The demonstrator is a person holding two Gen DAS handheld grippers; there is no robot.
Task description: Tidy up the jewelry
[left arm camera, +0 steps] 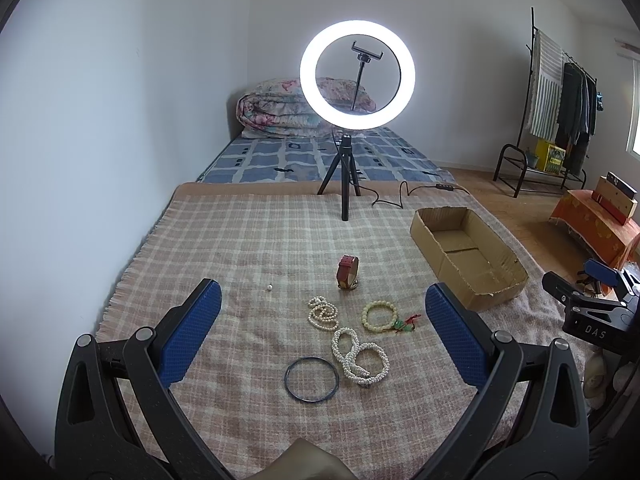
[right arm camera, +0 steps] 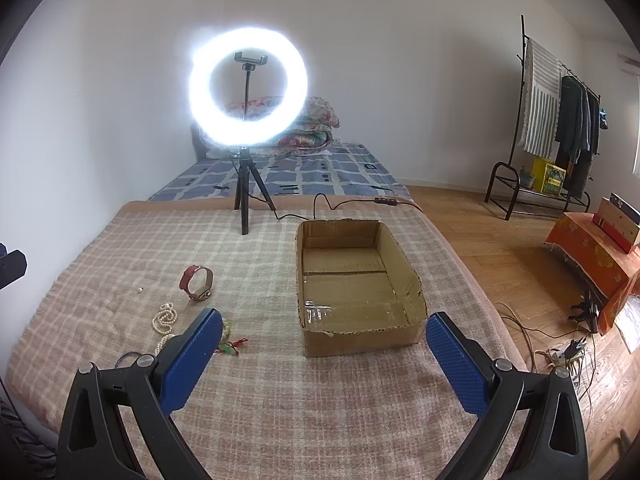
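Covering: a pink plaid blanket (left arm camera: 248, 240) lies over the work surface, with a fringe along its left edge.
Room: white walls, wood floor (right arm camera: 500, 240), a bed with a blue patterned sheet (left arm camera: 320, 156) and a folded floral quilt (left arm camera: 280, 112) behind the blanket.
Lamp: a lit ring light (left arm camera: 357, 73) on a small black tripod stands at the blanket's far edge, its cable trailing right.
Box: a shallow cardboard box (right arm camera: 360, 336), open on top and with nothing inside, sits on the blanket's right side.
Jewelry: a red watch (left arm camera: 348, 272) standing on edge, a loose pearl necklace (left arm camera: 322, 313), a cream bead bracelet (left arm camera: 379, 314) with a green and red tassel, two white bead bracelets (left arm camera: 360, 354) touching each other, a dark bangle (left arm camera: 312, 379), and a tiny single item, perhaps an earring (left arm camera: 270, 288), well apart to the left. All lie on the blanket left of the box.
Left gripper (left arm camera: 323, 320): jaws spread wide, holding nothing, hanging above the jewelry.
Right gripper (right arm camera: 324, 342): jaws spread wide, holding nothing, facing the box; its left finger hides part of the bracelets.
Far right: a clothes rack (right arm camera: 560, 120) with hanging garments, an orange-covered stand (right arm camera: 592, 256), cables on the floor.
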